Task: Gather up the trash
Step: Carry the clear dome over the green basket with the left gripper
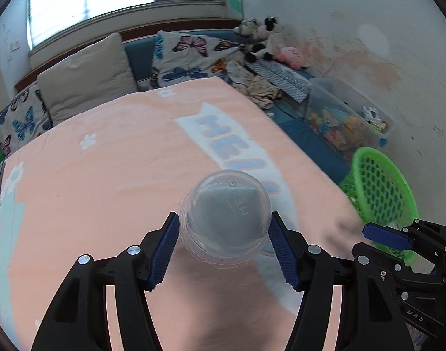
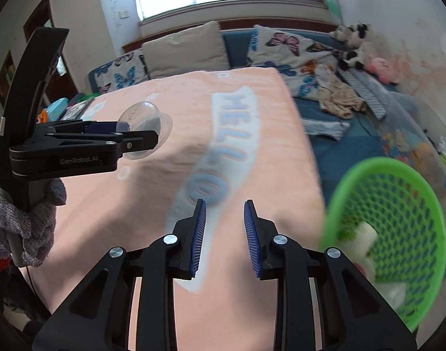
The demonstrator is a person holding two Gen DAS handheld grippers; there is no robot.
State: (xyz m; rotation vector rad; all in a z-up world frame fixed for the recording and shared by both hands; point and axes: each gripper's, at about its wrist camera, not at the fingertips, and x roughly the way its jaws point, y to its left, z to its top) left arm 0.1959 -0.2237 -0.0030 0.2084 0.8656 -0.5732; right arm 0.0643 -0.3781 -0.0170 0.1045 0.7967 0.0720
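Note:
A clear plastic dome cup point(image 1: 226, 219) sits between the blue pads of my left gripper point(image 1: 223, 222), which is shut on it above the pink blanket point(image 1: 112, 175). The right wrist view shows the same cup point(image 2: 144, 122) held out from the left gripper point(image 2: 135, 142) by a gloved hand point(image 2: 33, 228). My right gripper point(image 2: 224, 204) is open, with a narrow gap and nothing between its pads. It hovers over the blanket's right edge, just left of the green mesh basket point(image 2: 392, 234). The basket point(image 1: 380, 193) holds some white trash point(image 2: 366, 239).
The pink "HELLO" blanket point(image 2: 193, 117) covers a bed. Pillows point(image 1: 85, 84) lie at its far end and stuffed toys point(image 1: 264, 41) in the corner. Clothes point(image 2: 340, 96) and a clear storage bin point(image 1: 348, 122) of toys lie right of the bed, beyond the basket.

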